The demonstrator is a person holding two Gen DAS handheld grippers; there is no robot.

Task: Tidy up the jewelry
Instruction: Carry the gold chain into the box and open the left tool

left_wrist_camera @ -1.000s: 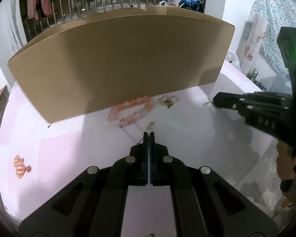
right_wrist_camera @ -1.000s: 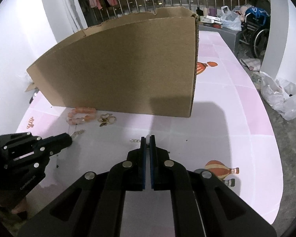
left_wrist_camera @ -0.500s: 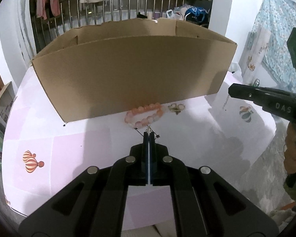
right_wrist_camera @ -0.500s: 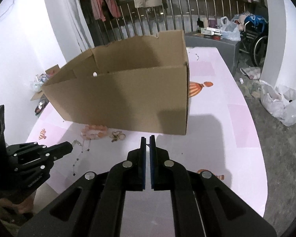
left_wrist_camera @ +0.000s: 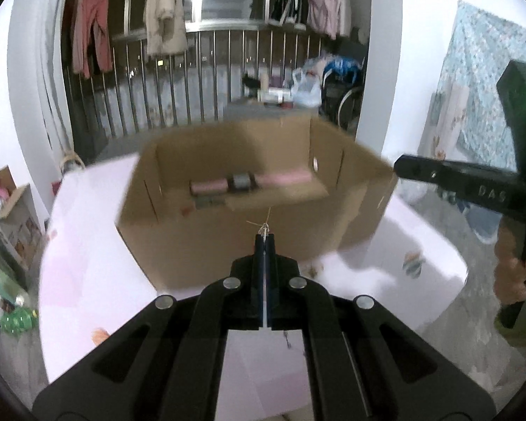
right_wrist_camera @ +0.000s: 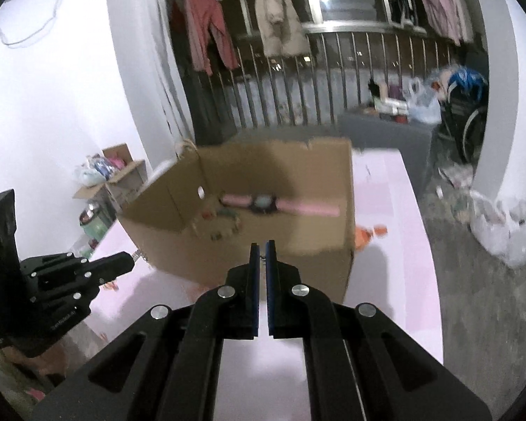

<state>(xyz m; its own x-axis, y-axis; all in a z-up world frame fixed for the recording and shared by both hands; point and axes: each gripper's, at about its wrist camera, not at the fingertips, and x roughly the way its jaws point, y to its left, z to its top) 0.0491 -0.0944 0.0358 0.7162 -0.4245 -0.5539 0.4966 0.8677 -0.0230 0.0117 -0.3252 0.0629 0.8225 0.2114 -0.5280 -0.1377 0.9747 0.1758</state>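
The left hand-held gripper [left_wrist_camera: 264,236] is clenched on a thin chain [left_wrist_camera: 265,225] that pokes out past its tips, toward the cardboard box [left_wrist_camera: 228,238] just ahead. The right hand-held gripper [right_wrist_camera: 262,245] is clamped too, with a small dark link at its tips; what it is cannot be told. One pink watch [right_wrist_camera: 263,203] lies inside the open-topped box, its long axis crosswise to both grippers. Bare pink counter [right_wrist_camera: 389,256] lies right of the box.
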